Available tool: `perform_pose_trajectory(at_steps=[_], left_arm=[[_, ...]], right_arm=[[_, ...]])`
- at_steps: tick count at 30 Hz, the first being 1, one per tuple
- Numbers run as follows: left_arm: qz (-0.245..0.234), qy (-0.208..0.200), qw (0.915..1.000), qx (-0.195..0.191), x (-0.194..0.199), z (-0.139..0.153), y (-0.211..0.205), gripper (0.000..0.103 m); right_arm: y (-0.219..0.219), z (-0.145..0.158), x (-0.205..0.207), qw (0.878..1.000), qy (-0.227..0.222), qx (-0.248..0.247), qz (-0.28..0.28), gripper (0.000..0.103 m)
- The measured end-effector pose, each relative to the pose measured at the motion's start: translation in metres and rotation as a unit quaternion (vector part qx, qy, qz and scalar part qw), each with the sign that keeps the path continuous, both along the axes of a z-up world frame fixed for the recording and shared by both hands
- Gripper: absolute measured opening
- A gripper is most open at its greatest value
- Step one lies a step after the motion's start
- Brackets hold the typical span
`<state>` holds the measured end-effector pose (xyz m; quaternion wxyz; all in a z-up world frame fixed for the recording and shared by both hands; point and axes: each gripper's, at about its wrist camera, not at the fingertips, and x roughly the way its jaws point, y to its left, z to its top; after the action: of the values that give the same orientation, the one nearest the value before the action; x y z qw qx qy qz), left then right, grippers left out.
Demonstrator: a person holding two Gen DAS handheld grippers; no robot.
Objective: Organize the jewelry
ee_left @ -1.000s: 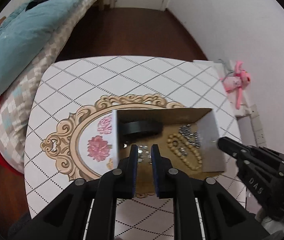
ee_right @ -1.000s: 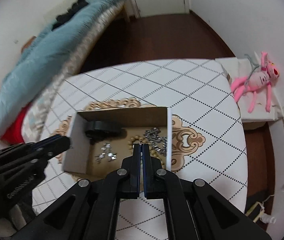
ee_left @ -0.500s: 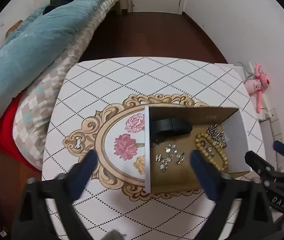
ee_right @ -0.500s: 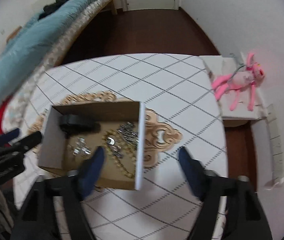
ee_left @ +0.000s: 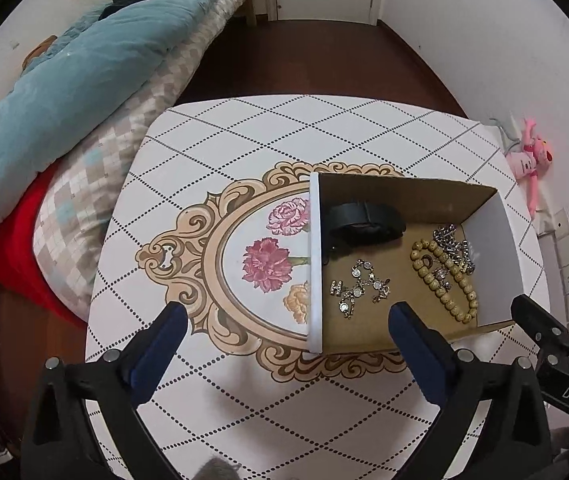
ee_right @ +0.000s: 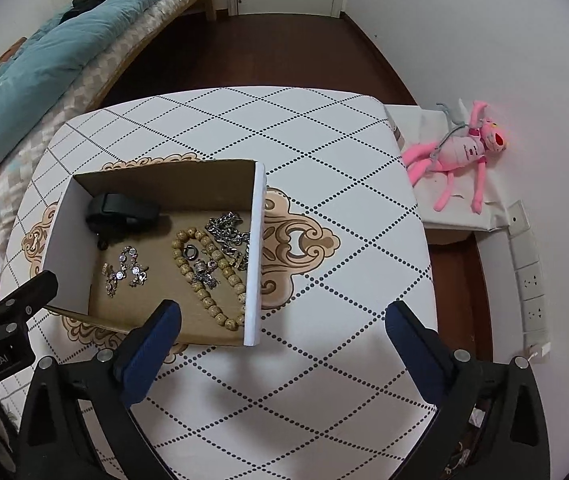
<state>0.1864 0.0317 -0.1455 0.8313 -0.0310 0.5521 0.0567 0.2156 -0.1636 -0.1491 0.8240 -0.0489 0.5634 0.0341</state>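
Note:
An open cardboard box sits on the patterned table. Inside lie a black band, a crystal charm bracelet, a tan bead bracelet and a silver chain. My left gripper is open and empty above the box's near left corner. My right gripper is open and empty above the box's near right corner. Each gripper shows at the edge of the other's view.
The table has a white diamond-pattern cloth with a floral medallion. A bed with blue bedding stands to the left. A pink plush toy lies on a low white stand by the right wall.
Both grippers went from shut to wide open and pulled back and up from the box. The jewelry stays in the box.

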Motion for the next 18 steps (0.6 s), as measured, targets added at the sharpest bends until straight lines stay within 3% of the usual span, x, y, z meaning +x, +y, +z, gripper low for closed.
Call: perform_pose_trajectory(at_steps=[9, 18], left_arm=[[0.004, -0.034, 0.9994, -0.003, -0.029, 0.038, -0.004, 0.103], [-0.009, -0.097, 0.9952, -0.001, -0.081, 0.108, -0.013, 0.103]], right_arm=[[-0.001, 0.033, -0.025, 0.999, -0.039, 0.000, -0.012, 0.103], [-0.006, 0.103, -0.079, 0.994, -0.103, 0.008, -0.015, 0.103]])
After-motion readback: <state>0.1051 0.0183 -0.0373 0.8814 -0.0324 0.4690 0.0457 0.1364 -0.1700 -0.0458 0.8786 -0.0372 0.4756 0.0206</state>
